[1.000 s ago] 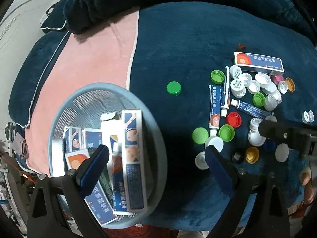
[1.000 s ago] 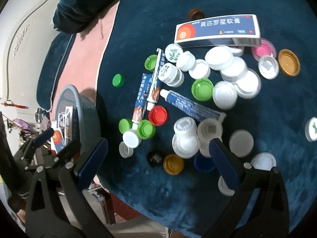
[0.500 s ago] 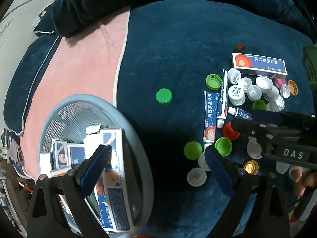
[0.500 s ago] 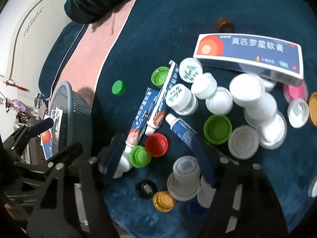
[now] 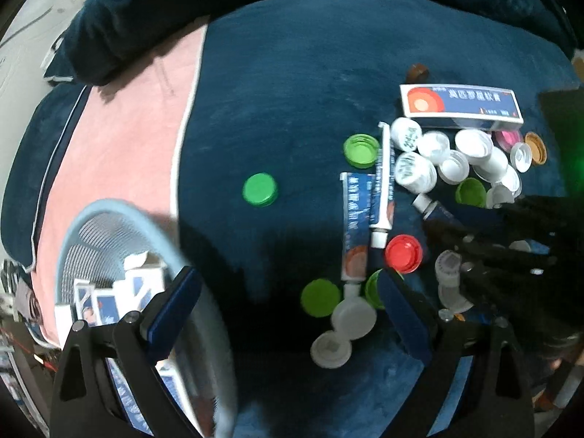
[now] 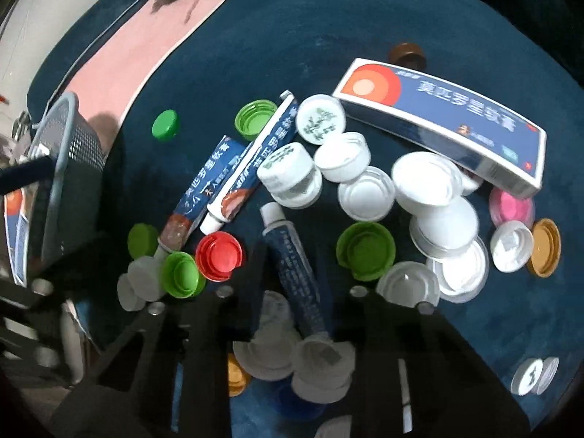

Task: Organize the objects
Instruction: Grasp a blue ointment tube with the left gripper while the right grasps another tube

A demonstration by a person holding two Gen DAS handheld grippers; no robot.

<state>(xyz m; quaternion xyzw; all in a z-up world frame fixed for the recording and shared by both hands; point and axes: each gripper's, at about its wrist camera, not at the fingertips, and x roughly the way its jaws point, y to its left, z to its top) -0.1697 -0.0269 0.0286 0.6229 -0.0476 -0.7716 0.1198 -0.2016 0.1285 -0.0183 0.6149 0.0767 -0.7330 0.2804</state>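
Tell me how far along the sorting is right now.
Partly done: several boxes already sit in the basket. In hand: the right gripper, whose jaws have just been closing, is shut on the dark blue tube. Left: two more tubes, the long box and many loose caps. The left gripper is open.

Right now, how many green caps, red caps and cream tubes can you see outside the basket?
Green caps: 5
Red caps: 1
Tubes: 3
Total: 9
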